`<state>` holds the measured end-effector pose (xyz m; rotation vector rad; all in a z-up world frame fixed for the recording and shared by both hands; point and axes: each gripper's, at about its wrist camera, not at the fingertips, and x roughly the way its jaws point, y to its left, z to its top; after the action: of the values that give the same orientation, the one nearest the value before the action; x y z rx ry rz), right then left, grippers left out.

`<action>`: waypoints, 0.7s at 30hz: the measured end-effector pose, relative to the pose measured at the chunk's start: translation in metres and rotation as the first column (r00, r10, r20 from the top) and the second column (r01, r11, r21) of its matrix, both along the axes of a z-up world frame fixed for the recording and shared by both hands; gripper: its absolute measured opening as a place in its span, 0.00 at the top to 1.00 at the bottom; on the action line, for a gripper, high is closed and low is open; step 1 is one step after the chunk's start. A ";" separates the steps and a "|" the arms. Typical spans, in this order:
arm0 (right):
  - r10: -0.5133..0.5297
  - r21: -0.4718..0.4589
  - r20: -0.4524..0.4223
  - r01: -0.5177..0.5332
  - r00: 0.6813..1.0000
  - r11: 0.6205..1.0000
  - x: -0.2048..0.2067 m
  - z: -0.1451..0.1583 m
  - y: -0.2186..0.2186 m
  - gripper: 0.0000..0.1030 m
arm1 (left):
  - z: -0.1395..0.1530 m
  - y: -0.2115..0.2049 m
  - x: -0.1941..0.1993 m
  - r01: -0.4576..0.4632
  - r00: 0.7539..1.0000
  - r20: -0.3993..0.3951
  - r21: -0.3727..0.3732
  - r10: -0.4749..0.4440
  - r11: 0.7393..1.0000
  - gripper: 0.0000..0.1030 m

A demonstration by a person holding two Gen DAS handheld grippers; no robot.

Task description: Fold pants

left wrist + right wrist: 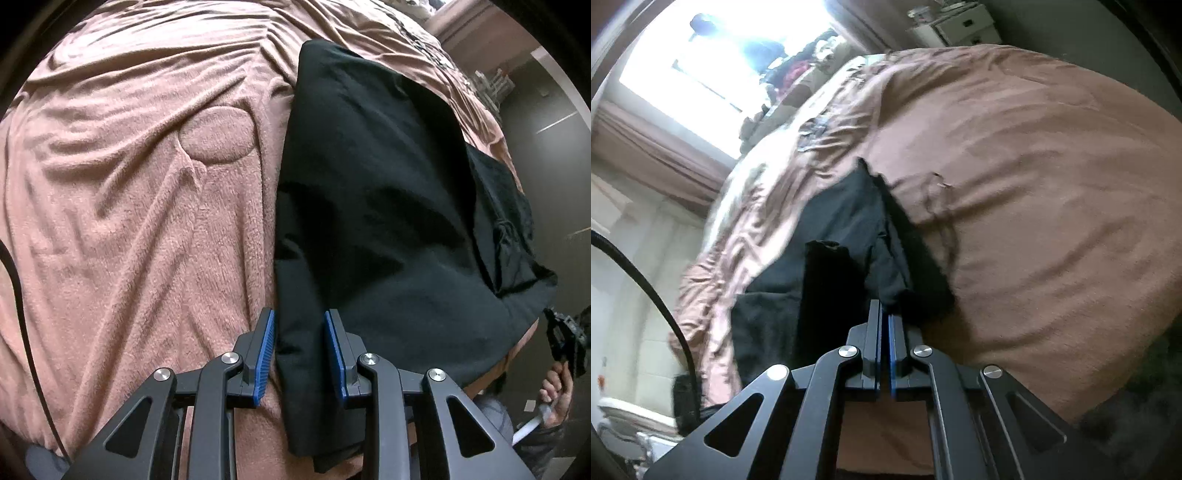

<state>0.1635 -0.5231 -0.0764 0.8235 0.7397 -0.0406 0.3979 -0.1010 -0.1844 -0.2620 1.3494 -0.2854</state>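
Left wrist view: the black pants (369, 206) are shown laid lengthwise on a bed covered by a pinkish-brown fleece blanket (129, 206), along the blanket's right-hand side and close to the bed's edge. A thick fold of the dark fabric is seen passing between the blue pads of the left gripper (300, 325); the jaws are held part-way apart, with the cloth filling the gap, and the fold is gripped between them. A raised oval patch (218, 134) is visible in the blanket to the left of the pants, clear of them. At the lower right edge, a hand (556, 391) is seen holding the black body of the other tool. A dark cable (26, 332) is seen running down the left margin.

Right wrist view: the right gripper (884, 312) is shown with its jaws drawn fully together, only a thin slit remaining between the blue pads. The tips are placed at the near edge of the pants (846, 236); whether any cloth is pinched there cannot be told. The garment is seen rumpled, one dark layer lifted over the rest, on the blanket (1034, 184). A bright window (713, 55) is seen beyond the bed.
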 end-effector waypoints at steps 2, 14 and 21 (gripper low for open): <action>-0.003 -0.002 -0.040 0.003 0.999 1.000 0.000 -0.012 0.000 1.00 | 0.000 -0.001 0.001 -0.002 1.000 -0.002 -0.001 0.002 1.000 0.71; 0.092 -0.253 0.030 -0.081 0.995 0.964 0.011 0.055 0.021 0.50 | 0.014 0.004 0.001 -0.018 0.998 0.051 -0.056 0.021 0.998 0.71; 0.322 -0.387 -0.008 -0.299 0.947 0.872 0.059 0.077 0.065 0.50 | 0.016 0.019 -0.003 -0.039 0.997 0.056 -0.071 0.043 0.997 0.71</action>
<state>0.2222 -0.4581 0.0002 0.3218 0.7718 0.1244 0.3945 -0.0816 -0.1688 -0.3372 1.2771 -0.3036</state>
